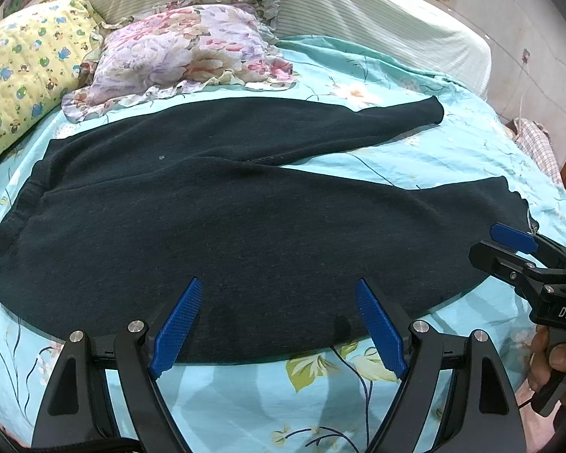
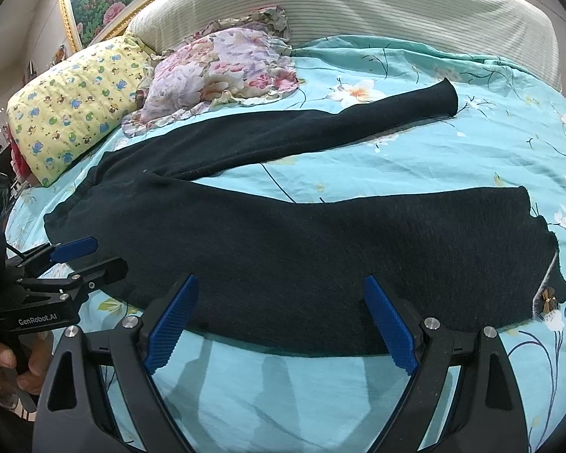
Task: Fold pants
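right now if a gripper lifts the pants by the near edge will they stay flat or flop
Likely flop: the pants look like soft knit, lying limp on the bed. The far leg would probably drag behind. Probably not slippery, given the matte, fuzzy surface.

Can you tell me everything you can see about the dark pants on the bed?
The pants are very dark and look like soft knit cloth. They lie flat and unfolded on the turquoise flowered sheet, waistband toward the pillows, their two legs spread apart in a V. The near leg's hem has a small decoration on it. Both grippers are open at the near edge, left gripper and right gripper, neither gripping the cloth.
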The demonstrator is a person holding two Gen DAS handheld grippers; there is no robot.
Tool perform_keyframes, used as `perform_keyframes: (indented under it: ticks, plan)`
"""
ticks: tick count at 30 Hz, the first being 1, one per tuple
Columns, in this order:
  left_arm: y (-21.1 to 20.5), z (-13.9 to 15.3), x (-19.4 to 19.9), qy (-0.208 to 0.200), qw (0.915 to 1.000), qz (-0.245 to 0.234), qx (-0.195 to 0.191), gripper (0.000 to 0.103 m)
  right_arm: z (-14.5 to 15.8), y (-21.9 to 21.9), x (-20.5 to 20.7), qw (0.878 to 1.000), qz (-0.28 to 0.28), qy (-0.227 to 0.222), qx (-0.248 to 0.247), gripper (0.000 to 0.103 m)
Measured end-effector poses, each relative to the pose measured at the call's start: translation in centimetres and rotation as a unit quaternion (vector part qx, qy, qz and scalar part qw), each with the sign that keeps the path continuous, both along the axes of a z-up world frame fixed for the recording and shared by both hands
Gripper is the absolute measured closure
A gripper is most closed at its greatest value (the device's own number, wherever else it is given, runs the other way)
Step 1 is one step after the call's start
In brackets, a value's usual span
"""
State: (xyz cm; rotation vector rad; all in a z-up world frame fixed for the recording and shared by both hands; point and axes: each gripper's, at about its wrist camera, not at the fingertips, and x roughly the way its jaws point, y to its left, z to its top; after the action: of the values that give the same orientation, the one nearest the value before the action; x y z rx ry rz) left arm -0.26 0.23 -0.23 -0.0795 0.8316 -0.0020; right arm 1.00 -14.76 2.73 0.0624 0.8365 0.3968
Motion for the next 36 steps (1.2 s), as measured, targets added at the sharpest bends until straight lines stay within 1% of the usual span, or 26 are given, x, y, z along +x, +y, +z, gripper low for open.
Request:
perform_keyframes:
  ticks: [18, 23, 30, 33, 36]
  plan:
    - [0.1, -0.6, 0.4, 0.01, 0.9999, -0.006, -0.005, 0.019, 0.0, 0.4, -0.1, 1.0, -0.001, 0.007, 0.0, 0.013]
    - [0.2, -0.3, 0.7, 0.015, 0.9998, -0.01, -0.01, 0.019, -0.1, 0.5, 0.0, 1.0, -0.001, 0.01, 0.001, 0.013]
    - [0.4, 1.2, 2.6, 0.018, 0.9994, -0.028, -0.013, 0.019, 1.0, -0.1, 1.5, 1.0, -0.006, 0.01, 0.012, 0.013]
    - [0.7, 2.2, 4.3, 0.017, 0.9992, -0.036, -0.007, 0.019, 1.6, -0.6, 2.8, 1.0, -0.005, 0.013, 0.008, 0.013]
    - [1.4, 3.2, 6.5, 0.015, 0.9988, -0.044, -0.017, 0.019, 2.3, -1.5, 4.6, 1.0, -0.012, 0.018, 0.015, 0.013]
